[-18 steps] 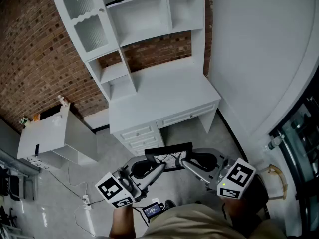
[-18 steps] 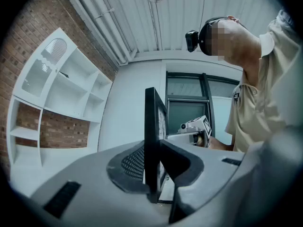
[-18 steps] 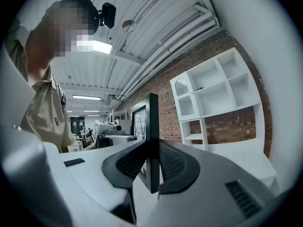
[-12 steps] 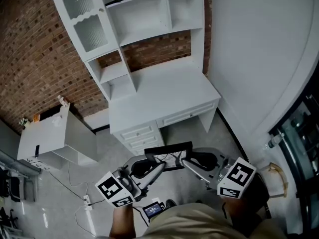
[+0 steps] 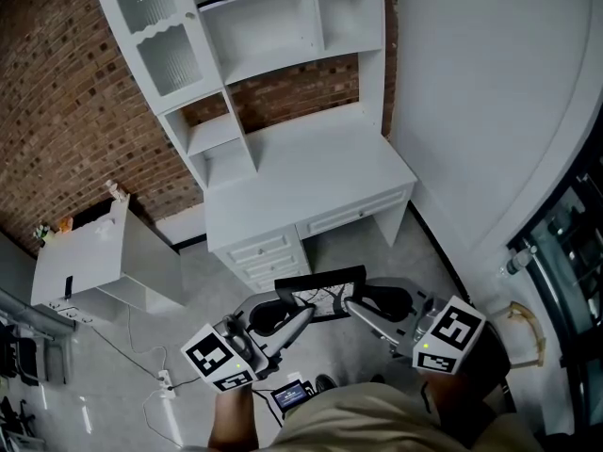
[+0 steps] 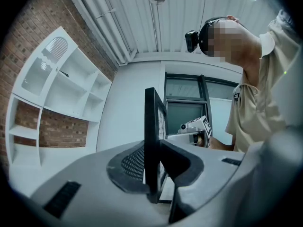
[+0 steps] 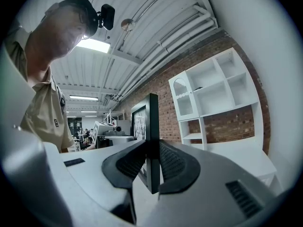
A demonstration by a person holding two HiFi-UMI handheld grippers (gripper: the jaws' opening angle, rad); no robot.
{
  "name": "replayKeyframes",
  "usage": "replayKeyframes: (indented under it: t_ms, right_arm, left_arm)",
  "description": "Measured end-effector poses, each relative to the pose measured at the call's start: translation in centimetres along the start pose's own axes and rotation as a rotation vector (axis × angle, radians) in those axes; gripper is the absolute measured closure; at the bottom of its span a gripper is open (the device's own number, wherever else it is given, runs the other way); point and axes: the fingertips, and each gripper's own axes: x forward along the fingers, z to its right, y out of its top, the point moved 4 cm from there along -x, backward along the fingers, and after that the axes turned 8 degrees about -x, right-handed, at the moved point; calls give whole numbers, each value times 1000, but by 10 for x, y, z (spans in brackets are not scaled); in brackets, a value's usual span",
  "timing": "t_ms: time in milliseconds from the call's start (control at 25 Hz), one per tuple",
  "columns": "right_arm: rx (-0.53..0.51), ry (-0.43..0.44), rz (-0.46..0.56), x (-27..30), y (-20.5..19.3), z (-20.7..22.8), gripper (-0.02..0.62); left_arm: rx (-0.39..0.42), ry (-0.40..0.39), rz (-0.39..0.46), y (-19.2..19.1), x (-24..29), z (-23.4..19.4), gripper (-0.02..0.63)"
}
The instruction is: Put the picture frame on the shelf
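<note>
Here, the left hand-held gripper (image 5: 298,318) and the right hand-held gripper (image 5: 352,307) each clamp a side edge of the black picture frame (image 5: 320,297), which is carried upright between them. Ahead of both stands the white desk (image 5: 311,182), and beyond it the shelf (image 5: 268,26). The pickup looks done; the carry and the placing remain.

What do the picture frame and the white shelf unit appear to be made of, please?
The picture frame: matte black moulding, wood or plastic, I cannot tell; flat dull edges, no glint. The shelf unit: probably painted wood or board, smooth satin white; uniform colour, crisp panel edges, no visible grain.
</note>
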Motion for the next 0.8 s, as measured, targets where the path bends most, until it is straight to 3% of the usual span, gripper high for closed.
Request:
replayKeyframes:
  t_ms: [520, 800]
  right_arm:
    - [-13, -29, -25, 42, 2, -7, 517]
    - [-22, -28, -41, 53, 3, 16, 518]
  left_arm:
    - [-3, -33, 35, 4, -29, -31, 523]
    - [-19, -37, 40, 7, -18, -54, 523]
